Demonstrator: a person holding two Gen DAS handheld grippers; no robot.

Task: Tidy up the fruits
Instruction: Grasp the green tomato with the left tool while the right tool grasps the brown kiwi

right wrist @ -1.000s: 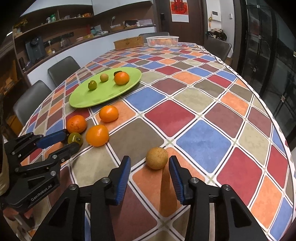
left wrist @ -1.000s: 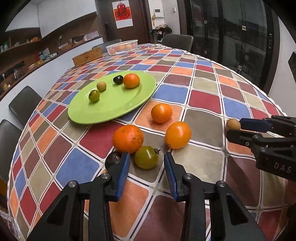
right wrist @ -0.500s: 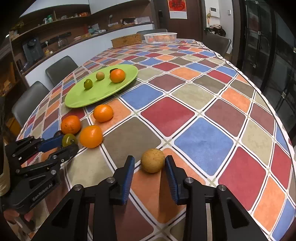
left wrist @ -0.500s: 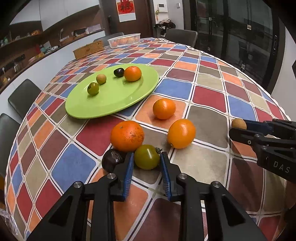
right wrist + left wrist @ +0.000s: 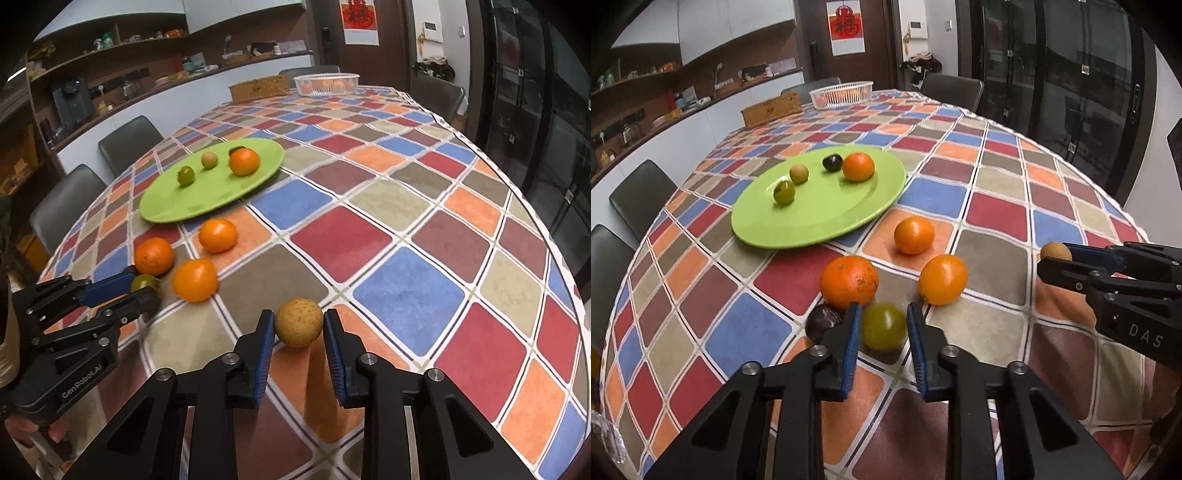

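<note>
My left gripper (image 5: 882, 325) is shut on a green tomato (image 5: 884, 325) just above the checked tablecloth; it also shows in the right wrist view (image 5: 144, 283). My right gripper (image 5: 299, 326) is shut on a round brown fruit (image 5: 298, 322), also seen in the left wrist view (image 5: 1055, 252). Three oranges (image 5: 849, 281) (image 5: 942, 279) (image 5: 914, 235) and a dark plum (image 5: 822, 322) lie on the cloth by the left gripper. The green plate (image 5: 820, 218) behind them holds an orange (image 5: 858, 167), a dark plum (image 5: 832, 162), a tan fruit (image 5: 799, 173) and a green fruit (image 5: 784, 192).
A white basket (image 5: 841, 94) with fruit and a wicker box (image 5: 771, 108) stand at the table's far end. Dark chairs (image 5: 639, 192) line the left side and far end. The table edge (image 5: 546, 236) curves along the right.
Both grippers have closed on their fruits: the left on the green tomato, the right on the brown fruit. Both have since risen slightly with them.
</note>
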